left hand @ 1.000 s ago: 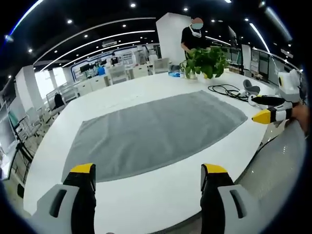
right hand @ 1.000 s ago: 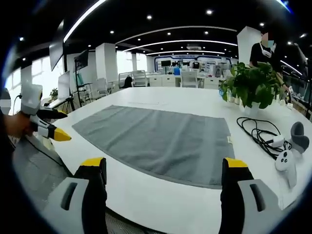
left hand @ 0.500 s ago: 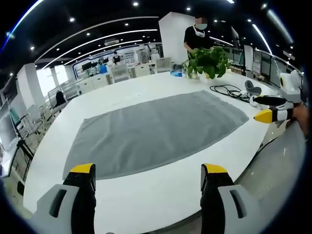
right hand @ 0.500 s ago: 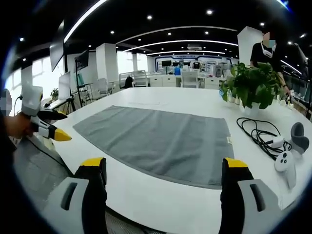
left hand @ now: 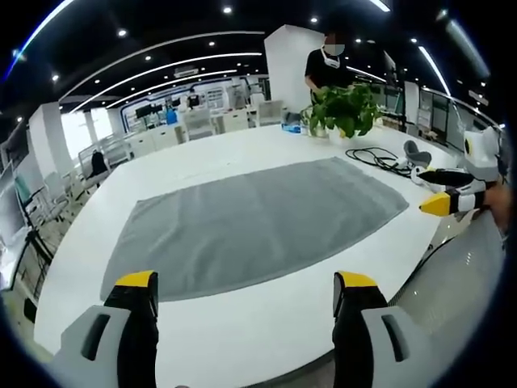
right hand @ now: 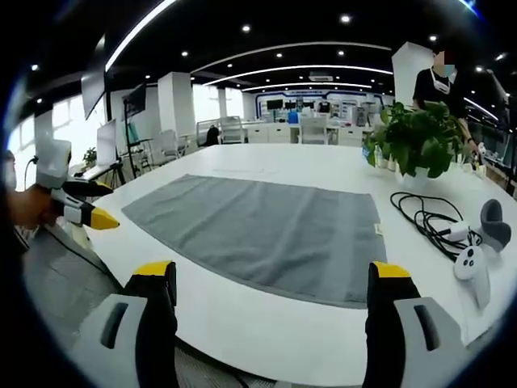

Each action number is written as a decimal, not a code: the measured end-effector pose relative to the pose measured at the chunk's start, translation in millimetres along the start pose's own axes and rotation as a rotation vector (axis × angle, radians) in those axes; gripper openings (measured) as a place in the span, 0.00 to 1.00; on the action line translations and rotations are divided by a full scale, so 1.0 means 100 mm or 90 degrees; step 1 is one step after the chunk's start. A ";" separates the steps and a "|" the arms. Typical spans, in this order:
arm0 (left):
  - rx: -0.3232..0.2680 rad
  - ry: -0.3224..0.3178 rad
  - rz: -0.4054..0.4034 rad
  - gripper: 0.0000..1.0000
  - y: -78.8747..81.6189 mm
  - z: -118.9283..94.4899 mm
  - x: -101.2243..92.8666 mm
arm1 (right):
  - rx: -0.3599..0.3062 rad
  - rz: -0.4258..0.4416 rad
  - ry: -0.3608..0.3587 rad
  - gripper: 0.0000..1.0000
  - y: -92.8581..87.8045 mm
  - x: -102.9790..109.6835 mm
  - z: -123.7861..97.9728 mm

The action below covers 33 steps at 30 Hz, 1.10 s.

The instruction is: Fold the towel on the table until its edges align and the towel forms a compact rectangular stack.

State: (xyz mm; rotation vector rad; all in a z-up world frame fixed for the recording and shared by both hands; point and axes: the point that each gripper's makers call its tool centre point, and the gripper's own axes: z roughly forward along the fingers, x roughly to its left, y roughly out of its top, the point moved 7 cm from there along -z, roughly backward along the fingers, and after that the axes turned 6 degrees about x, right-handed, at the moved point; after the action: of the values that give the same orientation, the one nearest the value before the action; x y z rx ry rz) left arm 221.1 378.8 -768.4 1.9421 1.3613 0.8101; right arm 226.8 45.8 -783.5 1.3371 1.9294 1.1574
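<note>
Your left gripper (left hand: 246, 295) and right gripper (right hand: 271, 283) hang at the white desk's (left hand: 242, 356) near edge, jaws spread, holding nothing. The flat grey rectangular towel (left hand: 250, 218) lies unfolded mid-desk.

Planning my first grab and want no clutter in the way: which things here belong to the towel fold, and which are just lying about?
For the job:
grey towel, spread flat on the table
left gripper, open
right gripper, open

Lying about:
potted plant
black cable
white controller
</note>
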 end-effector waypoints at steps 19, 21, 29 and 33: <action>-0.008 -0.016 0.005 0.91 0.00 0.00 -0.06 | -0.003 0.001 -0.006 0.99 -0.01 0.05 -0.04; -0.005 -0.019 0.004 0.91 -0.01 0.01 -0.07 | -0.003 0.002 -0.006 0.99 -0.01 0.06 -0.04; -0.009 -0.022 0.005 0.91 -0.01 0.02 -0.05 | -0.001 -0.004 -0.008 0.99 0.00 0.09 -0.05; -0.011 -0.026 0.006 0.91 -0.01 0.03 -0.04 | 0.001 -0.007 -0.009 0.99 -0.01 0.10 -0.05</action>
State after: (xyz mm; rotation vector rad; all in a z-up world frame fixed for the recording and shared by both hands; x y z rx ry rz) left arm 222.0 374.7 -771.5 1.9424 1.3187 0.7804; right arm 218.5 53.4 -781.3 1.3314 1.9256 1.1383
